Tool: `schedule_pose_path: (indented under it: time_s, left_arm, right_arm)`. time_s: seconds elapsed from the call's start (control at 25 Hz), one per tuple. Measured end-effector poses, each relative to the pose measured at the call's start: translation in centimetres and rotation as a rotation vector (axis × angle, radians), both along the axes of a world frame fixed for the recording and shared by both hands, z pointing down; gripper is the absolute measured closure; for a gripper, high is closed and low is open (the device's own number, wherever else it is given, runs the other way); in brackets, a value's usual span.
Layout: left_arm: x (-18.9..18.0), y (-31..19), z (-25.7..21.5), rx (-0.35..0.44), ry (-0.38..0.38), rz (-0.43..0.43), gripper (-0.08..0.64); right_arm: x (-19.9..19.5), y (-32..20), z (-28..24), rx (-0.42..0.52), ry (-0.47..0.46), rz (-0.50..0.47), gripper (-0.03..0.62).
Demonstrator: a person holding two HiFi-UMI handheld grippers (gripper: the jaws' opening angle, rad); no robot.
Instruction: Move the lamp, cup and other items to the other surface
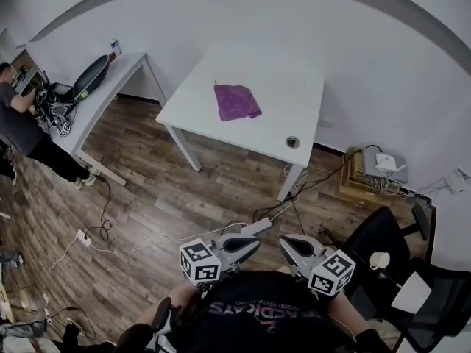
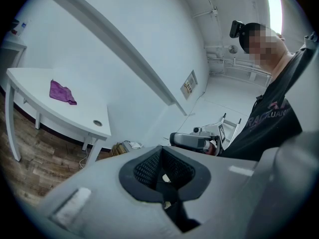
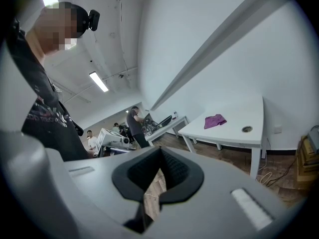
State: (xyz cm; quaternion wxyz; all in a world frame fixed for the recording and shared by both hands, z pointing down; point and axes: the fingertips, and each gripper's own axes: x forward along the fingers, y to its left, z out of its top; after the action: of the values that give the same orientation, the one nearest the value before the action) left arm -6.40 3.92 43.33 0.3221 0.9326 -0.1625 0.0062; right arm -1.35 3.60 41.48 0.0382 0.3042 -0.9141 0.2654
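Both closed, empty: left tongs [image 1: 251, 245], right tongs [image 1: 286, 245]; purple cloth [image 1: 236, 101] on table [image 1: 294, 87].

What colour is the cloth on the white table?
Cloth is purple; clearest in head view.

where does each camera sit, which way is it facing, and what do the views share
Head view: on the person's head, facing steeply down at the wood floor and white table; shows dark shirt, left claw, right claw.
Left gripper view: on the left claw, along its closed jaws toward the table; person's torso at right.
Right gripper view: on the right claw, along its closed jaws toward the table; torso at left.
Shared: all three show the table with the purple cloth.
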Motion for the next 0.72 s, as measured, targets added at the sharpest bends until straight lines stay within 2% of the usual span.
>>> schedule_pose_path:
  time_s: [0.44, 0.72]
  left_arm:
    - [1.4, 0.6, 0.8, -0.028, -0.021, 0.031, 0.560]
    - [4.3, 1.0, 1.3, -0.058, -0.022, 0.102, 0.560]
  right_arm:
    - [1.4, 0.9, 0.4, 0.001, -0.007, 0.038, 0.588]
    - [4.2, 1.8, 0.9, -0.020, -0.025, 0.114, 0.588]
